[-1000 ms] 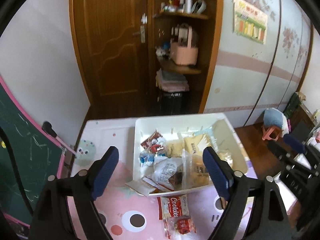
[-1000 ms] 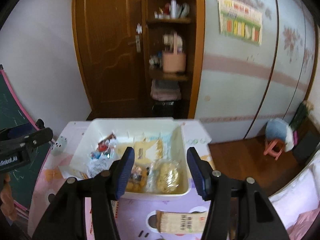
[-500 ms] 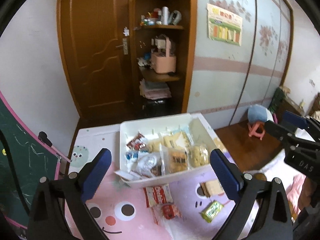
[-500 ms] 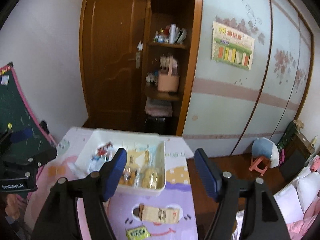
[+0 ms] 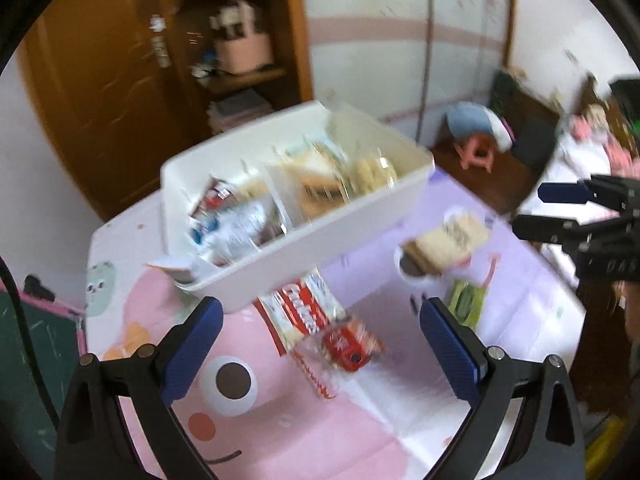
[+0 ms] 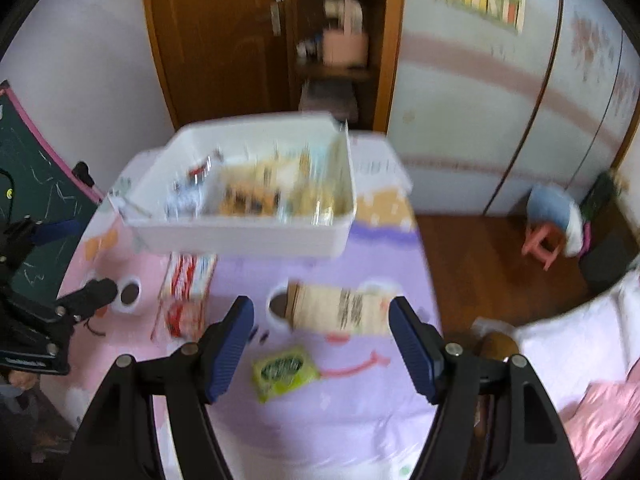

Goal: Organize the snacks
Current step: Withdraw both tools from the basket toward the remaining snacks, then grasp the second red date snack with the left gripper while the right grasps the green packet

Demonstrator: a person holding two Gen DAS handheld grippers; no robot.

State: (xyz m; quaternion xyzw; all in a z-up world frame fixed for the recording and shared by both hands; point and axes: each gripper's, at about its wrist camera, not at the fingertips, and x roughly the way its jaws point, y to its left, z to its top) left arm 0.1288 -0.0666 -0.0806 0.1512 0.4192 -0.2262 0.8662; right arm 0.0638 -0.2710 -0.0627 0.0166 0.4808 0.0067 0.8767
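Observation:
A white bin point(image 5: 304, 240) point(image 6: 240, 236) full of snack packets stands on the pink and purple table. In front of it lie a red and white packet point(image 5: 300, 314) point(image 6: 188, 276), a small red wrapped snack point(image 5: 348, 344), a tan packet point(image 5: 448, 240) point(image 6: 340, 308) and a green packet point(image 5: 466, 300) point(image 6: 286, 368). My left gripper point(image 5: 320, 344) is open and empty above the red snacks. My right gripper point(image 6: 322, 344) is open and empty above the tan and green packets; it also shows at the right edge of the left wrist view point(image 5: 560, 208).
A wooden door and shelf unit point(image 6: 332, 40) stand behind the table. A green chalkboard point(image 6: 32, 188) leans at the left. A small pink stool point(image 6: 548, 240) stands on the wooden floor at the right, next to a bed edge point(image 6: 580, 340).
Both grippers have tilted down and moved closer to the table, so the loose packets in front of the bin now fill the view. Both stay open. The frames are motion-blurred.

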